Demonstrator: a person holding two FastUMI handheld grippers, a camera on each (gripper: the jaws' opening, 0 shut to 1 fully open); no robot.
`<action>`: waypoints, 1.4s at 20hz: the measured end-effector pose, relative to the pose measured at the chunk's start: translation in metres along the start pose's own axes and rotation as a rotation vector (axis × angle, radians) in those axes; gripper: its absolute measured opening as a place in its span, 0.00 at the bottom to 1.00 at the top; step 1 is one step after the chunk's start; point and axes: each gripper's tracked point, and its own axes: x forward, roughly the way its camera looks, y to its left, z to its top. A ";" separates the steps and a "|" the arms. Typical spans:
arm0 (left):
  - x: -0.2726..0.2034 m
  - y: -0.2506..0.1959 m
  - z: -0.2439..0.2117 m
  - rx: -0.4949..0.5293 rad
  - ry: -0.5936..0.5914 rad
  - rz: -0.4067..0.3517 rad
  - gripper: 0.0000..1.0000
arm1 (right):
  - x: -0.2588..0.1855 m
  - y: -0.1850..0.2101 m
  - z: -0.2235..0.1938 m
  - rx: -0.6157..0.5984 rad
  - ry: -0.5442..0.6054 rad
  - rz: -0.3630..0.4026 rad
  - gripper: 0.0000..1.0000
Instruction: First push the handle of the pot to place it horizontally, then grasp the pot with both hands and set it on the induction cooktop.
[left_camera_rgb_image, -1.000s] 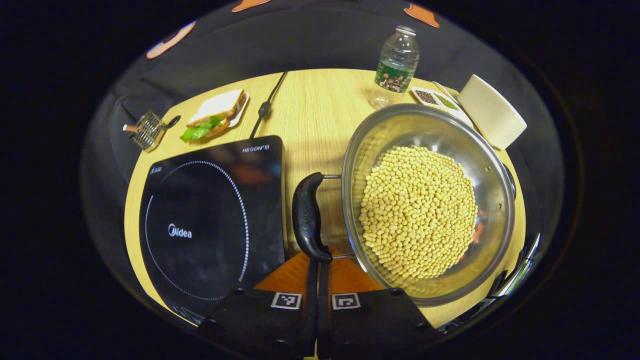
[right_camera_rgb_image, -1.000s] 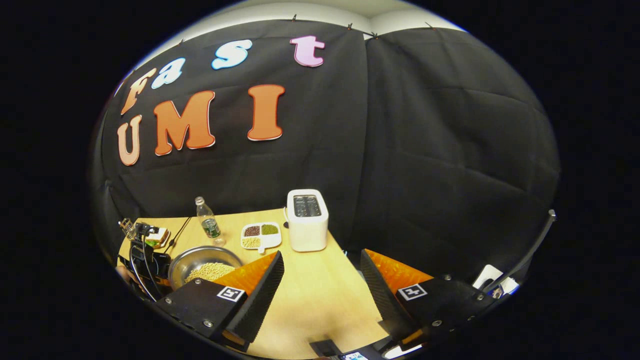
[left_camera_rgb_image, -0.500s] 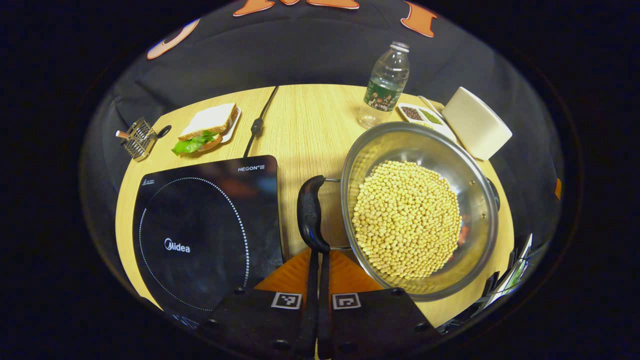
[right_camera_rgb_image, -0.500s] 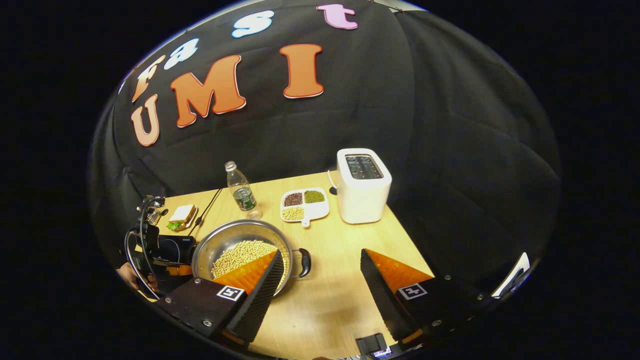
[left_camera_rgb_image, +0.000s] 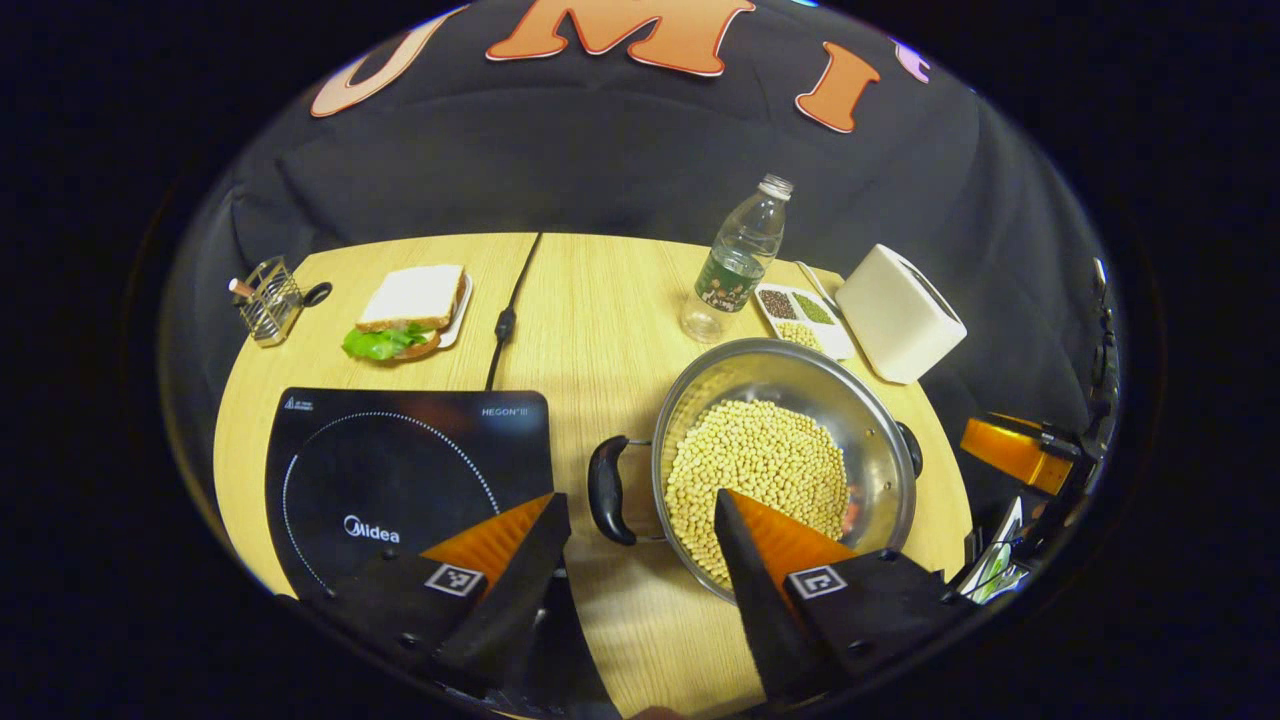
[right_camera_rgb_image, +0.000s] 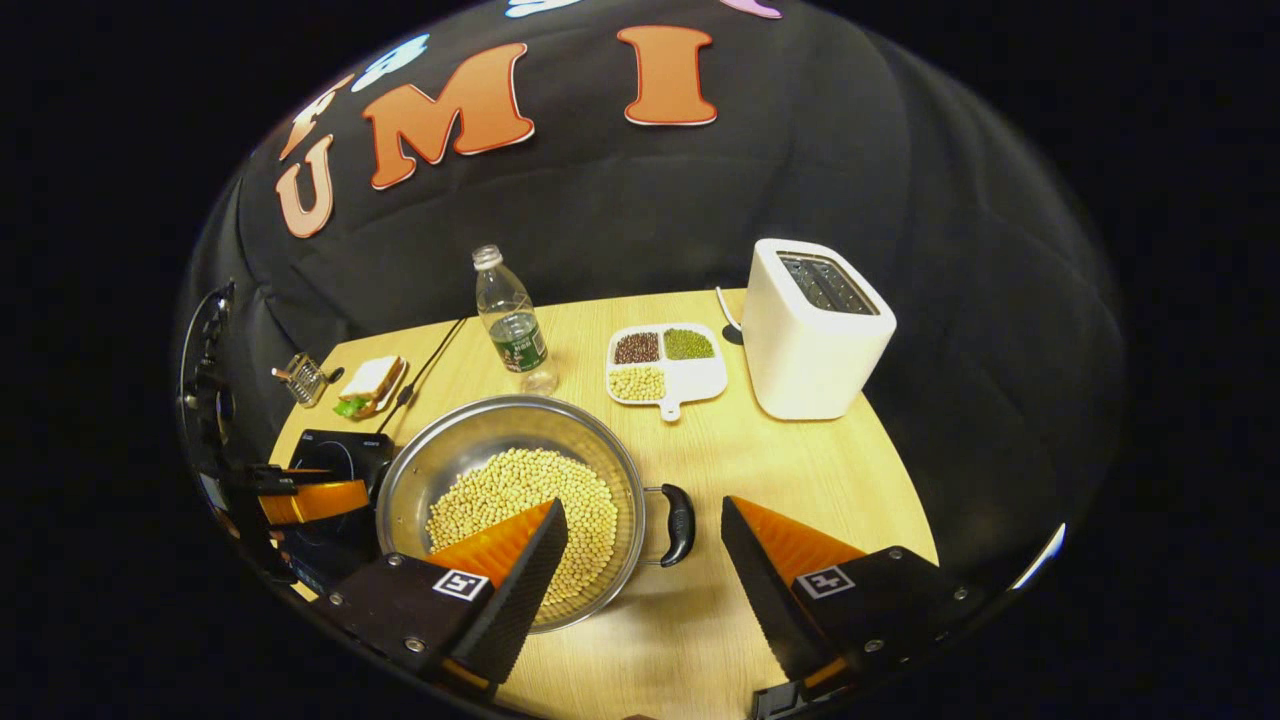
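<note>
While the pot (left_camera_rgb_image: 780, 470) sits beside the cooktop (left_camera_rgb_image: 400, 480), left claw (left_camera_rgb_image: 640, 560) and right claw (right_camera_rgb_image: 645, 560) gape wide.

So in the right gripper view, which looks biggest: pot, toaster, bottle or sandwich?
1. Pot, though it is nearest the camera.
2. Toaster.
3. Bottle.
4. Sandwich, farthest off.

The wooden table (left_camera_rgb_image: 610, 320) is lit evenly and brightly from above, while the surrounding booth cloth is left dark. Soft shadows are cast beside the pot (left_camera_rgb_image: 880, 440) and the toaster (right_camera_rgb_image: 815, 340). A faint sheen is seen on the glossy induction cooktop (left_camera_rgb_image: 400, 470) and on the pot's steel wall. Straight edges are bent strongly toward the rim of both views. Central detail is rendered sharp; margins are slightly softened.
</note>
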 end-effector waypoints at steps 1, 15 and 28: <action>0.007 -0.002 -0.001 0.007 0.008 0.003 0.97 | 0.007 0.000 -0.004 -0.003 0.016 -0.009 0.96; 0.077 -0.017 -0.013 0.046 0.097 0.005 0.96 | 0.083 -0.005 -0.051 -0.034 0.228 -0.093 0.90; 0.099 -0.003 -0.012 0.039 0.078 0.047 0.72 | 0.097 -0.019 -0.060 -0.020 0.264 -0.167 0.76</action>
